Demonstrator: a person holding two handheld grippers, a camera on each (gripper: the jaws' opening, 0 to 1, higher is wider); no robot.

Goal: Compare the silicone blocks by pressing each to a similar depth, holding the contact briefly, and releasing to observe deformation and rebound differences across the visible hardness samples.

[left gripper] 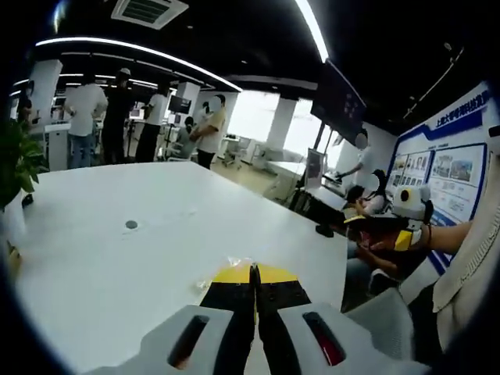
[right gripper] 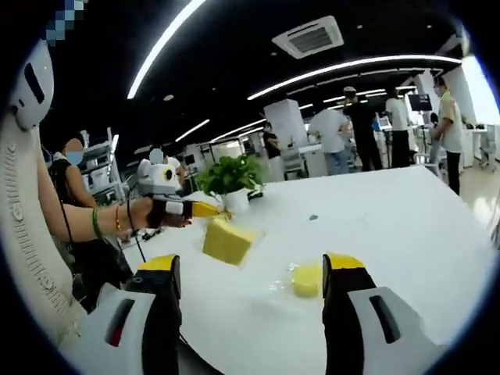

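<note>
Right gripper view: right gripper (right gripper: 250,293) wide open and empty, left gripper (right gripper: 205,209) pinching yellow block (right gripper: 227,241) by its edge off the table (right gripper: 406,226); it could slip.

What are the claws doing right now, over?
Left claw shut, its tip at a tilted yellow block. Right claw open, empty. Round yellow block lies between its jaws, untouched. Nothing in the way.

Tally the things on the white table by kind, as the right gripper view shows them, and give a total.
Yellow silicone blocks: 2, a square block held up by the left gripper and a round block lying on the table
Potted plants: 1
Total: 3
</note>
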